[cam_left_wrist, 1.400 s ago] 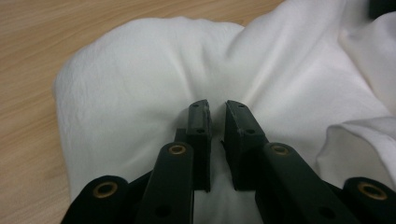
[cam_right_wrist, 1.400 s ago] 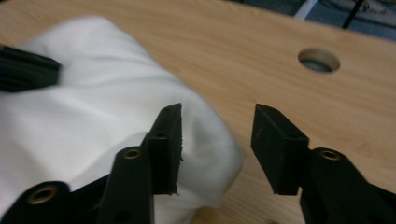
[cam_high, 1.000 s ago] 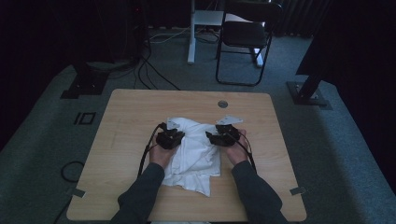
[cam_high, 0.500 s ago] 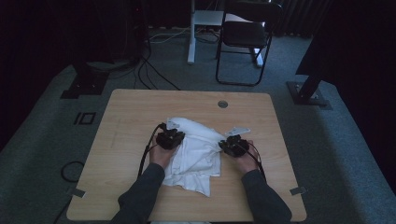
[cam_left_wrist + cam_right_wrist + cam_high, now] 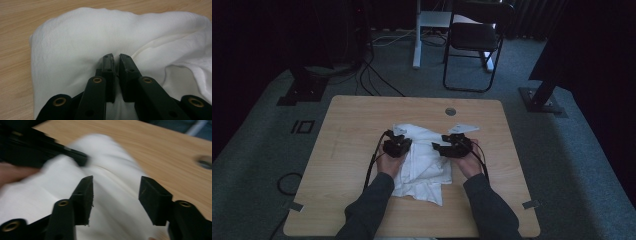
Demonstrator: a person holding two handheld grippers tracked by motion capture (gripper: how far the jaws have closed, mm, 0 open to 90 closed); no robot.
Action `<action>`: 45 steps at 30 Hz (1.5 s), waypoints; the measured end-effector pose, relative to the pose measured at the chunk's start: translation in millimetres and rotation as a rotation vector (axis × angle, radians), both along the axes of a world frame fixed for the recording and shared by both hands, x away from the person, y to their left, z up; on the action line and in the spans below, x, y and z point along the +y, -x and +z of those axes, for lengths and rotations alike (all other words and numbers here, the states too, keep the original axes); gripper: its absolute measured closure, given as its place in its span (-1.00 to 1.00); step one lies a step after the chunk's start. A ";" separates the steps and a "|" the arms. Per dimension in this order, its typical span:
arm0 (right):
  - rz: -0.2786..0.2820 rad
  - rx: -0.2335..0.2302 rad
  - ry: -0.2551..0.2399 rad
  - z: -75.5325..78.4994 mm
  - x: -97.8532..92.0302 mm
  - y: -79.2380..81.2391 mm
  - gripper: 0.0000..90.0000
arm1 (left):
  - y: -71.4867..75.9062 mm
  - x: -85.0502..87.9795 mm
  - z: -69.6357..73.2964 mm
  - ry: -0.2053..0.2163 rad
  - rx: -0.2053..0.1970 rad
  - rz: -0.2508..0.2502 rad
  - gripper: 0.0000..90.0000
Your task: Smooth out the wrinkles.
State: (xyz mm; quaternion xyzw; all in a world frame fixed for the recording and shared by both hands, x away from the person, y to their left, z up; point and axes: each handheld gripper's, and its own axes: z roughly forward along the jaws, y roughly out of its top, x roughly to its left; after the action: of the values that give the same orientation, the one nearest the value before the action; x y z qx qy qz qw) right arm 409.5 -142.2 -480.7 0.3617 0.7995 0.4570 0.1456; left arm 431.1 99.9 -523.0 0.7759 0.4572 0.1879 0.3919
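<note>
A crumpled white cloth (image 5: pixel 422 162) lies in the middle of the wooden table (image 5: pixel 352 125). My left gripper (image 5: pixel 398 136) rests on the cloth's left part. In the left gripper view its jaws stand almost together, and the left gripper (image 5: pixel 116 56) is shut on the cloth (image 5: pixel 75 37), which creases at the tips. My right gripper (image 5: pixel 440 146) hovers over the cloth's right part, pointing left and forward. Its jaws have just been opening. The right gripper (image 5: pixel 116 186) stands open with the cloth (image 5: pixel 112 215) lying under the gap, unpinched. The left gripper (image 5: pixel 50 147) appears blurred beyond it.
A round cable hole (image 5: pixel 450 111) sits near the table's far edge, and a cloth corner (image 5: pixel 462 128) lies flat beside the right gripper. A black chair (image 5: pixel 474 37) and stand bases stand on the carpet beyond. Bare wood surrounds the cloth.
The right gripper swung out to the cloth's right edge half a second ago, then came back up and left over the cloth, with jaws now apart. The left gripper stayed put.
</note>
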 end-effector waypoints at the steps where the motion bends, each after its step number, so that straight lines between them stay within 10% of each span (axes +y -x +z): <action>1: 0.016 0.008 -0.005 -0.1 7.2 -2.0 -0.12 | -0.4 0.9 -0.1 0.006 0.002 -0.002 0.86; 5: 0.088 0.075 -0.015 -9.4 26.3 -7.3 -0.13 | -0.9 2.9 0.2 0.010 0.007 -0.010 0.86; 7: 0.114 0.094 0.028 -16.5 28.8 -3.9 0.33 | -0.6 2.5 0.2 0.009 0.005 -0.009 0.86; 10: 0.136 0.090 0.057 -22.0 22.3 9.4 0.82 | -0.1 2.2 0.2 0.009 0.003 -0.008 0.85; 15: 0.151 0.041 0.041 -21.9 -6.6 41.2 0.91 | -0.5 3.1 0.3 0.015 0.008 -0.009 0.85; 22: 0.142 0.021 0.039 -29.8 -52.1 78.9 0.86 | -0.6 3.0 0.7 0.018 0.012 -0.009 0.85; 29: 0.076 -0.013 -0.035 -15.0 -73.6 86.4 0.24 | -0.9 3.3 0.7 0.021 0.014 -0.008 0.85; 36: 0.059 -0.033 -0.069 -4.4 -33.8 61.5 0.05 | -0.5 3.2 0.6 0.024 0.011 -0.010 0.83; 45: 0.068 0.062 0.061 -40.6 13.4 30.9 -0.07 | 3.9 8.0 8.1 0.100 0.002 -0.060 0.52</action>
State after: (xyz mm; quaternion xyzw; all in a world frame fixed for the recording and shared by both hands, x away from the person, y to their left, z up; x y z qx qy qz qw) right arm 378.6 -128.8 -521.3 0.3438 0.8289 0.4257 0.1161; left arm 427.2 107.9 -515.0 0.7689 0.4430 0.1523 0.4352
